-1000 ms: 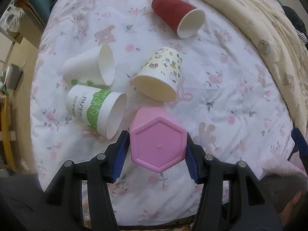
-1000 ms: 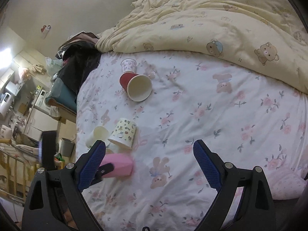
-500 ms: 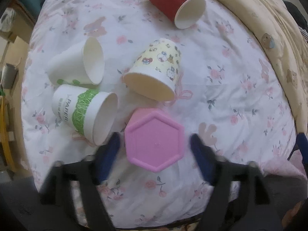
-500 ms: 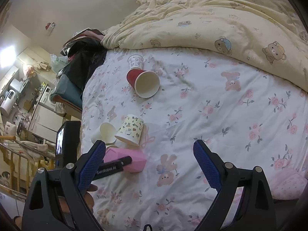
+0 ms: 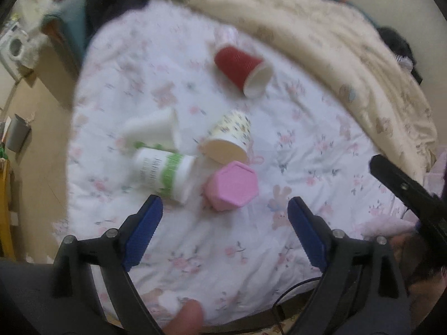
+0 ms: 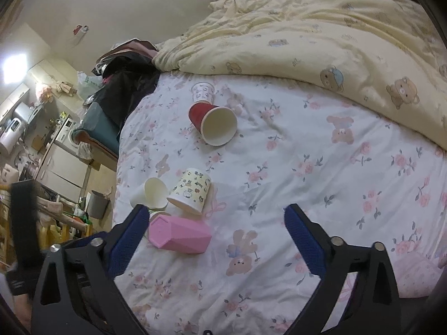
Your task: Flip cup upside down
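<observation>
My left gripper (image 5: pixel 223 223) is hanging released, jaws wide, short of the pink hexagonal cup (image 5: pixel 232 185). It is probably resting mouth-down, though the view is blurring. My right gripper (image 6: pixel 215 227) is also gaping, holding nothing; next I am judging whether another cup needs grasping.

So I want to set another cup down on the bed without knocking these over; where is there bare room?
Bare sheet spreads right of the pink cup and red cup, up to the yellow quilt. The nearer strip between the right hand-held gripper fingers is bare too. It is crowded by the left edge, where the cartoon cup, white cup and pink cup cluster.
</observation>
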{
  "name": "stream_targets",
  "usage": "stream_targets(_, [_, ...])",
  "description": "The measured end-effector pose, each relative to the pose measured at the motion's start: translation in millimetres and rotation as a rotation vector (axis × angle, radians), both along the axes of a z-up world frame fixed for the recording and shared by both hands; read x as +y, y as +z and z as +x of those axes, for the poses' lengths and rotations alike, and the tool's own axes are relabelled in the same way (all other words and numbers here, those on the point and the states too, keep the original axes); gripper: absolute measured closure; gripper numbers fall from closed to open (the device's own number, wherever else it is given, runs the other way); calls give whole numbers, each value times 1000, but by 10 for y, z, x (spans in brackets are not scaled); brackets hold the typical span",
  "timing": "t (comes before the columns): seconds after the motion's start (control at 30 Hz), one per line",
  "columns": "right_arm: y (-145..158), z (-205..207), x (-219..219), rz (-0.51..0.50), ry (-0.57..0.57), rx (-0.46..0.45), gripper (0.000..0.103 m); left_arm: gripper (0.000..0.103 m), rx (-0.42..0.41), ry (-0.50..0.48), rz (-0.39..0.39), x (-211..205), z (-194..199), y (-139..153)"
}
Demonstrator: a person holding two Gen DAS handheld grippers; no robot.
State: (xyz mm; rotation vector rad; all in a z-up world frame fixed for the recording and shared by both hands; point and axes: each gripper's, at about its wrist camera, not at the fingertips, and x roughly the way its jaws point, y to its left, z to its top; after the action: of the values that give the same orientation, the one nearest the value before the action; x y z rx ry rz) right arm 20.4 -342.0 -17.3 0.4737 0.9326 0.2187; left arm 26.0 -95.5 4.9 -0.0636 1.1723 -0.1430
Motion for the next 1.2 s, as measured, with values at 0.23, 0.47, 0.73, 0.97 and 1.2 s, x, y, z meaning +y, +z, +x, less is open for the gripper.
stream_targets(0.23, [215, -327, 297, -91, 50, -93, 1, 4, -247, 94, 41, 549, -505, 314])
stream_targets(0.47, [278, -693, 654, -184, 105, -177, 1, 0, -351, 155, 46, 796, -937, 224])
stream_targets(0.73, [59, -986, 926, -270, 106, -242, 1, 0, -420, 135, 96, 759, -1204, 9])
stream_targets(0.97, [-27, -944, 1111, -353, 146, -259, 1, 0, -418, 109, 85, 679, -1215, -67])
stream_targets(1.2, [-46, -945, 1106, -349, 135, -255, 1, 0, -392, 90, 103, 592, -1202, -134])
